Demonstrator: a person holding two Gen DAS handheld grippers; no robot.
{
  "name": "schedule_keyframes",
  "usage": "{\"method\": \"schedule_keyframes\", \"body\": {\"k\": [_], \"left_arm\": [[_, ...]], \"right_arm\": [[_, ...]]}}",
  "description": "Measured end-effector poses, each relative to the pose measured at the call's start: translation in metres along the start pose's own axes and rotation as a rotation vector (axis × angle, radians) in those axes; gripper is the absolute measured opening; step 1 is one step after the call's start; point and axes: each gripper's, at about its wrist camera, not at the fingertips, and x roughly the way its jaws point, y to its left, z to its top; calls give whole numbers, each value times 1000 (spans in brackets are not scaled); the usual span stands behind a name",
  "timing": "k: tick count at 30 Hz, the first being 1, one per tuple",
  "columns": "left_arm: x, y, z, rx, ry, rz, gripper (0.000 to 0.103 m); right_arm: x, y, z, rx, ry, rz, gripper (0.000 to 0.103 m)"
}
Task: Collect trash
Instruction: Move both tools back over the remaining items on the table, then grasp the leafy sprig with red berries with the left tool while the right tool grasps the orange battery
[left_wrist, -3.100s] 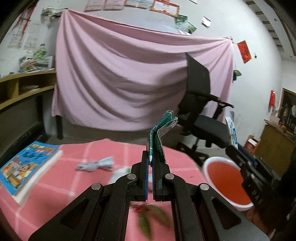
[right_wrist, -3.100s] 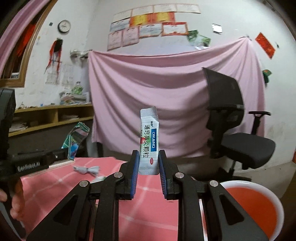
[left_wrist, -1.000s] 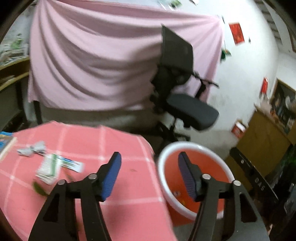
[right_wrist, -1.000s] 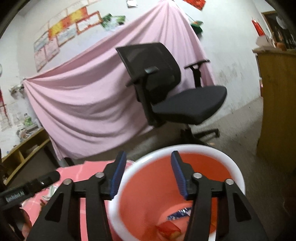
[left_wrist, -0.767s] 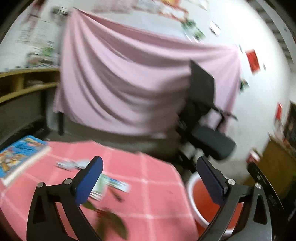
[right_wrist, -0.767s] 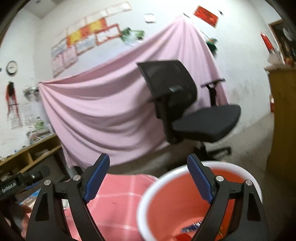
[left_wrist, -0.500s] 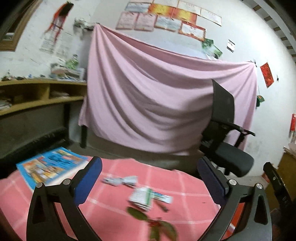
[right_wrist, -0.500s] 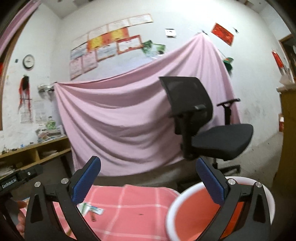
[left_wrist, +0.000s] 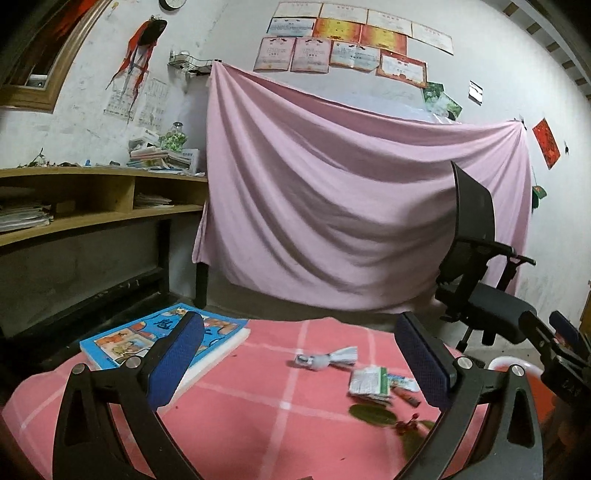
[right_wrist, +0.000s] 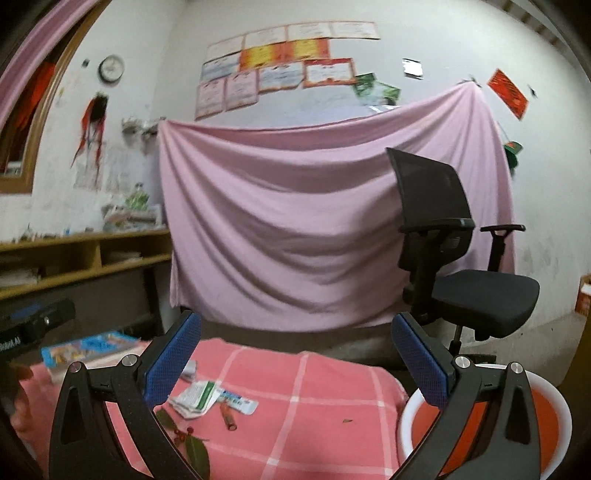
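Pink-checked bench (left_wrist: 236, 417) faces both grippers again, jaws spread and empty.

Left gripper (left_wrist: 301, 363) and right gripper (right_wrist: 295, 360) have dropped their packets into the red bin (right_wrist: 546, 410) and swung back: one twisted wrapper (left_wrist: 327, 359), two sachets (left_wrist: 371, 382), one leafy sprig (left_wrist: 384, 417) remain; one book (left_wrist: 122, 341) stays.

The black gripper part (right_wrist: 22, 332) at the left edge shows white letters "Robot.AI". No other words can be read.

Both wrist views look nearly level across the pink table (left_wrist: 258, 417) toward the sheet (right_wrist: 295, 221), apparently side by side.
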Motion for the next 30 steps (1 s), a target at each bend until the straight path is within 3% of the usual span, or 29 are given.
{"method": "schedule_keyframes", "body": {"k": [4, 9, 13, 18, 19, 23, 25, 30], "left_arm": [[3, 0, -11, 38, 45, -32, 101], [18, -9, -21, 67, 177, -113, 101], [28, -21, -26, 91, 253, -156, 101], [46, -40, -37, 126, 383, -218, 99], [48, -42, -39, 133, 400, -231, 97], [56, -53, -44, 151, 470, -288, 83], [63, -58, -47, 152, 515, -312, 81], [83, -69, -62, 122, 655, -338, 66]], "right_arm": [[7, 5, -9, -32, 37, 0, 103], [13, 0, -14, -22, 85, 34, 103], [24, 0, -21, -60, 190, 53, 102], [41, -10, -27, 1, 292, 101, 81], [45, -12, -28, 13, 318, 109, 74], [59, -15, -34, 41, 405, 140, 65], [64, -15, -38, 44, 441, 146, 58], [74, -13, -44, 37, 515, 129, 57]]}}
